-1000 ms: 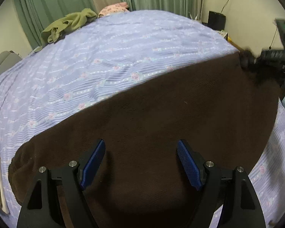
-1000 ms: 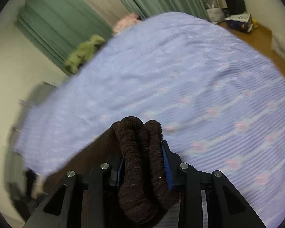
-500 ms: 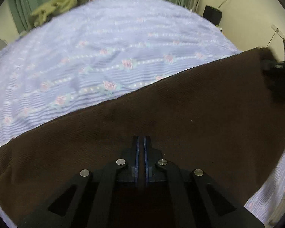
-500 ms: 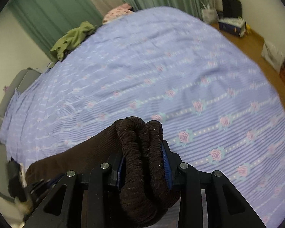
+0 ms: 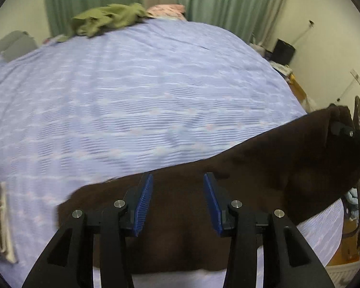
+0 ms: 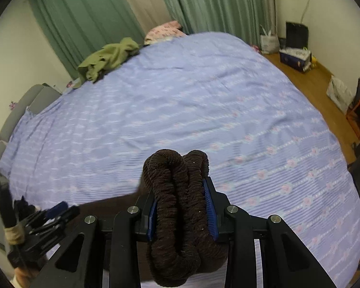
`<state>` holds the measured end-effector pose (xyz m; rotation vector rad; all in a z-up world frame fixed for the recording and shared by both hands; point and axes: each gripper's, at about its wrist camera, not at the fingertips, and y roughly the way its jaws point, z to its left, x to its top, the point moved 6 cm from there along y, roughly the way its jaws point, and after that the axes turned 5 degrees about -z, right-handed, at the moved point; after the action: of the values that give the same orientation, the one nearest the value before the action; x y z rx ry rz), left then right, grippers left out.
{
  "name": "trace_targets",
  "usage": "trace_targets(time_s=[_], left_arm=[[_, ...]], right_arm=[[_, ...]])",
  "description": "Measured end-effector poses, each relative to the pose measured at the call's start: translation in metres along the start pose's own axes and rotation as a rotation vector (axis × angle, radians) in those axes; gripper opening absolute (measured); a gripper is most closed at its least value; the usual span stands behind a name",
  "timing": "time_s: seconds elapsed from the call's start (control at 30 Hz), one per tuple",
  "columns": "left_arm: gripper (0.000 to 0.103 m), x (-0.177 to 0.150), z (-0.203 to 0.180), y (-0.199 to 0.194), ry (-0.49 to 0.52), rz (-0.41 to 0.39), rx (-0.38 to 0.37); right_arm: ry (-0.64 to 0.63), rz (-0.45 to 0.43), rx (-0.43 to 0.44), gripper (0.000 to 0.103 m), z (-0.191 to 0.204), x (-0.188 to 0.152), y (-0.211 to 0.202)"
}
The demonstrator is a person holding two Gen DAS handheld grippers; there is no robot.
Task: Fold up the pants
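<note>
Pants: dark brown pants (image 5: 240, 192) stretched in a taut band over the lilac floral bedspread (image 5: 132, 100)
Right gripper (image 6: 182, 206): clamped on the bunched ribbed waistband (image 6: 177, 192)
Left gripper (image 5: 177, 201): jaws just reopened, parted, pressing nothing, brown cloth behind them
Surroundings: olive garment (image 6: 108, 57) and pink pillow (image 6: 164, 30) by green curtains (image 6: 88, 16)

Dark brown ribbed pants (image 5: 228, 192) lay spread across the bed's near edge. One bunched, rolled end (image 6: 177, 206) stood raised.

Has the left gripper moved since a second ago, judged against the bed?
Yes. The left gripper has drawn back and up: the brown pants now fill less of its view and more of the blue bedspread shows. Its jaws, clamped half a second ago, have just been opening.
</note>
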<state>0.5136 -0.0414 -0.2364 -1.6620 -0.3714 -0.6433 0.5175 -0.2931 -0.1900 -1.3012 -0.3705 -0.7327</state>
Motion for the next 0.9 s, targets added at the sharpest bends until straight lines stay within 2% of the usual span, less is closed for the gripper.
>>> trace_targets(time_s=[0.2, 0.47, 0.63, 0.9], left_arm=[[0.043, -0.032, 0.084, -0.052, -0.077, 0.004, 0.029], [0.043, -0.077, 0.167, -0.070, -0.137, 0.028, 0.054], [0.042, -0.093, 0.205, -0.065, -0.178, 0.041, 0.061], [0.043, -0.108, 0.240, -0.064, -0.222, 0.046, 0.095]], right_arm=[[-0.051, 0.005, 0.026, 0.035, 0.104, -0.008, -0.007], [-0.163, 0.079, 0.030, 0.034, 0.239, -0.051, 0.035], [-0.231, 0.157, 0.011, 0.034, 0.287, -0.089, 0.069], [-0.333, 0.261, -0.004, 0.035, 0.329, -0.137, 0.096]])
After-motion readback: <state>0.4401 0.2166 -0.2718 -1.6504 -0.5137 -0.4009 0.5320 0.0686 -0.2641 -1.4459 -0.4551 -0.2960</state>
